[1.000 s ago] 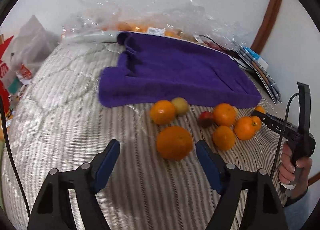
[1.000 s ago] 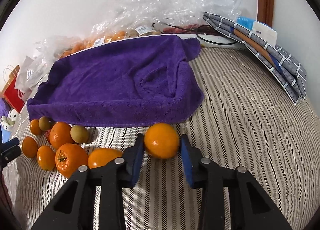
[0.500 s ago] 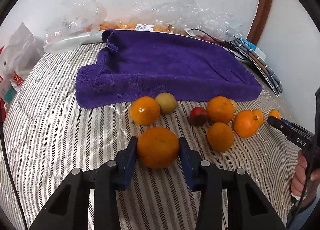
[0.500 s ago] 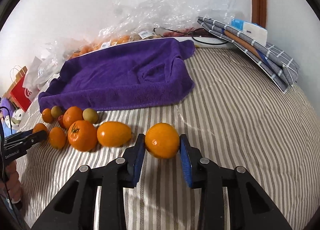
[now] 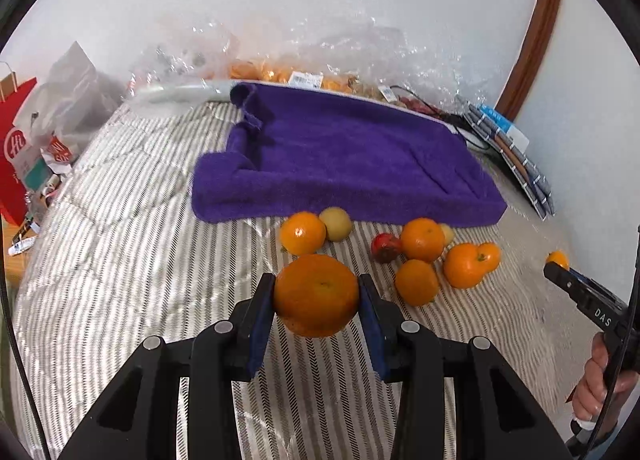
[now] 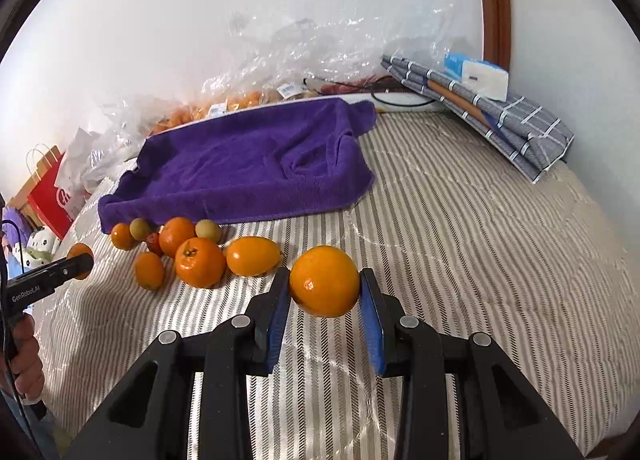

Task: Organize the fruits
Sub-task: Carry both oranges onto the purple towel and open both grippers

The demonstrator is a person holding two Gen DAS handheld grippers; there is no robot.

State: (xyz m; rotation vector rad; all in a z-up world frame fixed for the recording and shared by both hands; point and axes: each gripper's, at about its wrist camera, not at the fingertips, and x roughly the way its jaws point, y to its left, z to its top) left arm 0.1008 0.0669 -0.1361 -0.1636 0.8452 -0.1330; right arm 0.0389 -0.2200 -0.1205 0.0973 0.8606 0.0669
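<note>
My left gripper (image 5: 316, 292) is shut on a large orange (image 5: 316, 295), held just above the striped bedcover. My right gripper (image 6: 325, 284) is shut on another orange (image 6: 325, 281), also lifted off the cover; in the left wrist view that orange (image 5: 557, 259) peeks past the right gripper's fingers at the far right. Between them lies a cluster of loose fruit (image 5: 420, 256): several oranges, a small red fruit (image 5: 385, 247) and a pale green one (image 5: 336, 223). The same loose fruit (image 6: 200, 260) lies left of centre in the right wrist view. A purple towel (image 5: 344, 156) is spread behind the fruit.
Clear plastic bags of fruit (image 5: 296, 76) line the wall behind the towel. Folded checked cloth (image 6: 492, 116) with a white packet lies at the back right. Red paper bags (image 5: 16, 148) stand off the bed's left side. A person's hand (image 5: 600, 376) grips the right tool.
My left gripper closed on the large orange and lifted it off the cover. My right gripper, holding its orange throughout, drew back from the towel and rose.
</note>
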